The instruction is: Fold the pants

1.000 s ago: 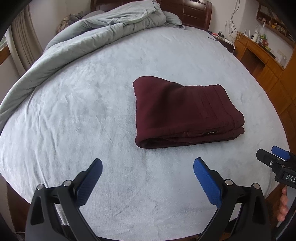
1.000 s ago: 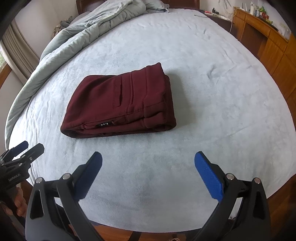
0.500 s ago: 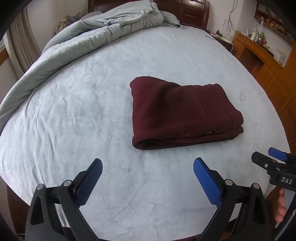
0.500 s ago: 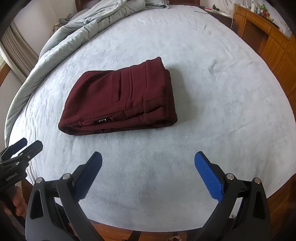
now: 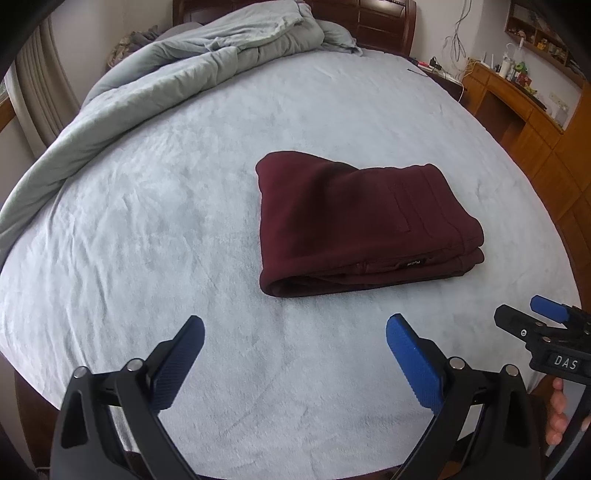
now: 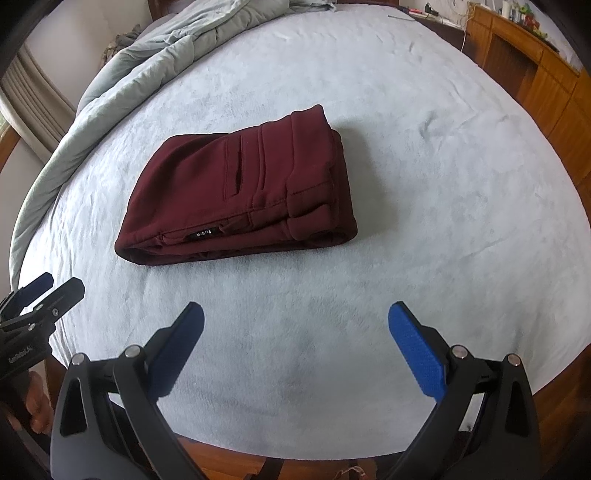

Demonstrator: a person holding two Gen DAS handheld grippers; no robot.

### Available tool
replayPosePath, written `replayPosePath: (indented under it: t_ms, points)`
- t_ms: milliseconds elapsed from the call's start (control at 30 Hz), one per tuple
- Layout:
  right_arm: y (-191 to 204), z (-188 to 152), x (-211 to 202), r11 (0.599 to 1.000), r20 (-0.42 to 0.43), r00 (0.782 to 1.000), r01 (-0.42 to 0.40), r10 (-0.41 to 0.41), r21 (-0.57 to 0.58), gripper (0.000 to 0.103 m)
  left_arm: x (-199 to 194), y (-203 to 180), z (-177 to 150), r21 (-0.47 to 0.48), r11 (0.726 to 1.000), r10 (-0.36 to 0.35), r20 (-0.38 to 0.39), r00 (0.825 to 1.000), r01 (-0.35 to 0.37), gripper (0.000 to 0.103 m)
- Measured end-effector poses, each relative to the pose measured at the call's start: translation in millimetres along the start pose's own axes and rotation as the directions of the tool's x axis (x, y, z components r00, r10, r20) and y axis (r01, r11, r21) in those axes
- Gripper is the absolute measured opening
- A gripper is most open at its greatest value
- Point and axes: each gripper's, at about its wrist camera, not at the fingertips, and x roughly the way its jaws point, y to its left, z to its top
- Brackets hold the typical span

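The dark red pants [image 5: 354, 225] lie folded into a compact rectangle on the pale blue bed sheet [image 5: 147, 229]; they also show in the right wrist view [image 6: 243, 192], with a small black label facing me. My left gripper [image 5: 294, 332] is open and empty, held back from the near edge of the pants. My right gripper [image 6: 295, 321] is open and empty, also short of the pants. The right gripper shows at the right edge of the left wrist view [image 5: 524, 321], and the left gripper at the left edge of the right wrist view [image 6: 48, 291].
A crumpled grey duvet [image 5: 177, 70] lies along the far left of the bed. A dark wooden headboard [image 5: 373, 18] stands behind it. Wooden cabinets [image 5: 532, 122] with small items run along the right side. The bed's near edge [image 6: 295, 443] lies just under the grippers.
Both grippers have drifted slightly; the pants sit a little lower and left in both views. The pants themselves have not moved. Both grippers stay open.
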Motion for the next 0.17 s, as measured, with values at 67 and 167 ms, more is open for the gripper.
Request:
replayPosePath:
  t_ms: [67, 167]
  points:
    - [-1.8, 1.1, 0.5, 1.0, -0.001, 1.0, -0.005, 0.005, 0.004, 0.1, -0.1, -0.6, -0.4, -0.004, 1.0, 0.001, -0.002, 1.0, -0.001, 0.099]
    - [-3.2, 1.5, 0.6, 1.0, -0.002, 1.0, -0.006, 0.006, 0.007, 0.1, -1.0, 0.0, -0.5, -0.006, 1.0, -0.006, 0.001, 1.0, 0.006, 0.099]
